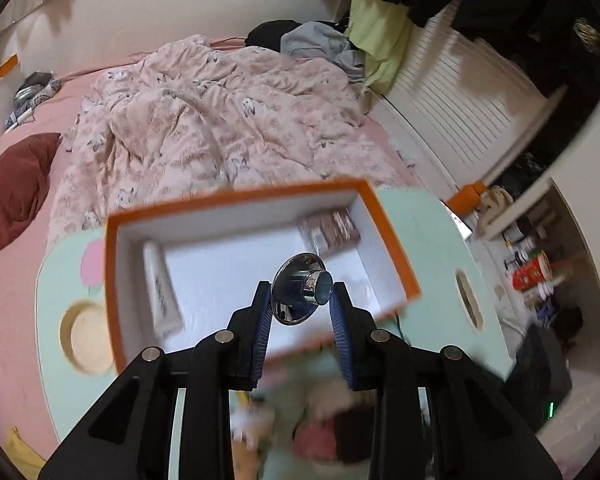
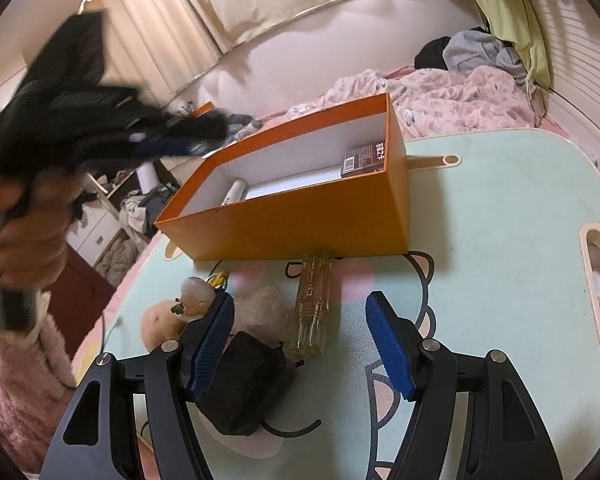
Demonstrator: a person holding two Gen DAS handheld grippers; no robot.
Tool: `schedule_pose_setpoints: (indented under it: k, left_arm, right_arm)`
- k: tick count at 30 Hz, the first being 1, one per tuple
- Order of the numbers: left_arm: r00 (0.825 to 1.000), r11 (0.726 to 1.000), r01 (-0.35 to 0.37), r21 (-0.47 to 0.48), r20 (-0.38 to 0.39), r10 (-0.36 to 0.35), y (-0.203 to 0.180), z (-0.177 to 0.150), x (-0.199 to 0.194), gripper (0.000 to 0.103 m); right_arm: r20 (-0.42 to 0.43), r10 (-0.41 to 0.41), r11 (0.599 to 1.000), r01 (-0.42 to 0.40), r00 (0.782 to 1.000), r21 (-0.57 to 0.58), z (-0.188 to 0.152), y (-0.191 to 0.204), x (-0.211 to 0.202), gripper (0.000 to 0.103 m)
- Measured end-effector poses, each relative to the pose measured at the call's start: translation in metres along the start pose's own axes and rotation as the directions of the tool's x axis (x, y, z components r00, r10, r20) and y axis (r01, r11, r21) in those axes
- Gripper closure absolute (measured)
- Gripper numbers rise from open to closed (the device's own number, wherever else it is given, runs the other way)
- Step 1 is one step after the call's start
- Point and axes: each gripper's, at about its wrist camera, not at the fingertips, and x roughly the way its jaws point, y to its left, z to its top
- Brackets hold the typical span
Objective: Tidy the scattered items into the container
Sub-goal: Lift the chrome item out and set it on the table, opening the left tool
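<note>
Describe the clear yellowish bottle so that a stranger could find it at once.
Find the orange box on the pale green table. The bottle lies against the box's near wall. It alone is see-through, unlike the plush toy and black pouch beside it.

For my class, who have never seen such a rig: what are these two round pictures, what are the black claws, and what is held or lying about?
A person holds a two-finger gripper in each hand; a wide-angle camera on each looks along its fingers. The left wrist view shows the left gripper shut on a shiny metal knob above the orange box, which already holds a white tube and a dark card pack. The right wrist view shows the right gripper open and empty over the pale green table, where a clear bottle, black pouch and plush toy lie.
</note>
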Motion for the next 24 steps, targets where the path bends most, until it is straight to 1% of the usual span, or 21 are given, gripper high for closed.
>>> schedule_pose_setpoints:
  k: [3, 6, 9, 13, 15, 16, 18, 19, 24]
  left_arm:
    - [1.0, 1.0, 0.008, -0.014, -0.016, -0.008, 0.009, -0.028, -0.003, 0.073]
    - [1.0, 0.999, 0.011, -0.038, -0.016, -0.011, 0.019, -0.046, -0.003, 0.073]
    - [1.0, 0.999, -0.013, -0.049, -0.028, 0.012, 0.026, -0.058, 0.002, 0.073]
    - [0.999, 0.996, -0.033, -0.081, 0.003, 0.034, 0.036, -0.07, 0.001, 0.073]
    - [0.998, 0.992, -0.068, -0.103, -0.001, 0.068, 0.046, -0.077, 0.004, 0.073]
    - [0.997, 0.991, -0.075, -0.114, -0.006, 0.075, 0.05, -0.079, 0.006, 0.073]
    - [0.998, 0.987, -0.059, -0.148, -0.016, 0.057, 0.058, -0.085, 0.011, 0.073]
    - [0.999, 0.985, -0.043, -0.164, -0.009, 0.043, 0.061, -0.087, 0.012, 0.072]
    - [0.998, 0.982, -0.059, -0.181, 0.012, 0.062, 0.068, -0.094, 0.014, 0.072]
  right_arm:
    - [-0.002, 0.001, 1.0, -0.001, 1.0, 0.005, 0.0, 0.0, 0.0, 0.035]
    - [-0.008, 0.0, 1.0, 0.0, 1.0, 0.007, -0.001, 0.0, 0.001, 0.035]
    - [-0.01, -0.003, 1.0, 0.003, 1.0, 0.009, -0.001, 0.0, 0.002, 0.035]
    - [-0.012, -0.008, 1.0, 0.008, 1.0, 0.004, -0.002, 0.001, 0.003, 0.035]
    - [-0.012, -0.009, 1.0, 0.009, 1.0, 0.004, -0.002, 0.001, 0.003, 0.035]
    - [-0.013, -0.008, 1.0, 0.008, 1.0, 0.004, -0.002, 0.001, 0.003, 0.035]
    - [-0.014, -0.008, 1.0, 0.009, 1.0, 0.003, -0.002, 0.0, 0.003, 0.035]
    - [-0.013, -0.009, 1.0, 0.009, 1.0, 0.003, -0.002, 0.0, 0.003, 0.035]
    - [-0.014, -0.012, 1.0, 0.012, 1.0, 0.001, -0.001, 0.0, 0.003, 0.035]
